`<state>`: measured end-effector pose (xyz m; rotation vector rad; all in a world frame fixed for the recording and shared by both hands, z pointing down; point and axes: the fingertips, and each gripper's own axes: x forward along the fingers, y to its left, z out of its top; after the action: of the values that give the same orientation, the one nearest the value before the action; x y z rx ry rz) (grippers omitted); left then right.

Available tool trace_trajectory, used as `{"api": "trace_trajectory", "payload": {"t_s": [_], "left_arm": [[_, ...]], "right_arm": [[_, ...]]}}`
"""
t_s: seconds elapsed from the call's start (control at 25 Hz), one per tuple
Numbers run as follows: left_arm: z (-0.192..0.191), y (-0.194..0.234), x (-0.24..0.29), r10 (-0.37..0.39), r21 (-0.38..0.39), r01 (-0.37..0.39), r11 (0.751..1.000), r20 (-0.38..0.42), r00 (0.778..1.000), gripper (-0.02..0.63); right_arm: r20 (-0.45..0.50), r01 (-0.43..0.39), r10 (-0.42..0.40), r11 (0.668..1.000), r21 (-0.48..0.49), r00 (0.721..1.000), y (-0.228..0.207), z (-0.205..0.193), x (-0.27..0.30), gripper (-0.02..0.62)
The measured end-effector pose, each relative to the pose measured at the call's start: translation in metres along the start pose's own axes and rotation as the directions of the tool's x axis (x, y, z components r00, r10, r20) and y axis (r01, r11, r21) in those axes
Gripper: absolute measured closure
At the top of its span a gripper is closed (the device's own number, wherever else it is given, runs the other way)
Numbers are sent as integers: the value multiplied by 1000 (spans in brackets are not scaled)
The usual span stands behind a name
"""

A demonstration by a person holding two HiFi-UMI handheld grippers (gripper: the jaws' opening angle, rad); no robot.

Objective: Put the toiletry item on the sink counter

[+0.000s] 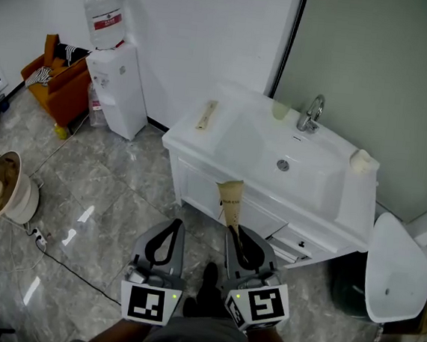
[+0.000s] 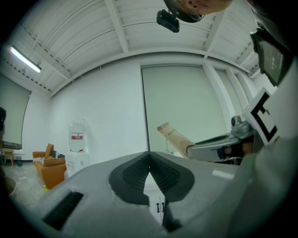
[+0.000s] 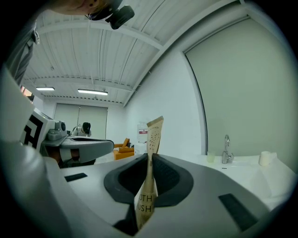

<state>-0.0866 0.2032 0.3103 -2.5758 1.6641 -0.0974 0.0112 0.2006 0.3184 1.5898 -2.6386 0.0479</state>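
Observation:
A tan paper toothbrush packet (image 1: 231, 202) sticks up from my right gripper (image 1: 240, 235), which is shut on its lower end; the right gripper view shows the packet (image 3: 150, 162) pinched between the jaws. My left gripper (image 1: 168, 233) is beside it, shut with nothing in it, its jaws meeting (image 2: 150, 175). Both hang above the floor in front of the white sink counter (image 1: 213, 140). A second tan packet (image 1: 207, 115) lies on the counter's left end.
On the counter stand a chrome faucet (image 1: 310, 113), a pale cup (image 1: 281, 110) and a white roll (image 1: 360, 160). A water dispenser (image 1: 117, 82) and an orange chair (image 1: 60, 88) are at the back left, a white bin (image 1: 393, 268) at right, a round appliance (image 1: 5, 188) at left.

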Motion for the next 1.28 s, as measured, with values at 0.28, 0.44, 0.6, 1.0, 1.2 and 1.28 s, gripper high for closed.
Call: {"api": "trace_trajectory", "payload": {"t_s": [0.28,0.44,0.6,1.0,1.2,1.28], "left_arm": [[-12,10,43,13,-8,-14,1000,-40,999,595],[-18,14,75,10,3,-10,1000,-63,998,595],[-16,22,111,23,16,-22,1000,-67,997,595],[9,34,181,61,56,-59,997,-37,997,595],[20,41,204,92,69,-91,993,-18,996,595],[20,44,210,100,75,-99,992,-18,995,595]], "right_arm": [[-15,-4,5,1000,13,1000,-32,-5,33,560],[-34,0,1,999,32,999,-57,-10,59,560],[-29,-13,14,999,40,999,-78,-7,89,560],[5,-55,55,998,40,998,-129,16,148,560],[26,-78,77,997,29,997,-146,25,169,560],[35,-80,79,996,28,996,-153,28,177,560]]}}
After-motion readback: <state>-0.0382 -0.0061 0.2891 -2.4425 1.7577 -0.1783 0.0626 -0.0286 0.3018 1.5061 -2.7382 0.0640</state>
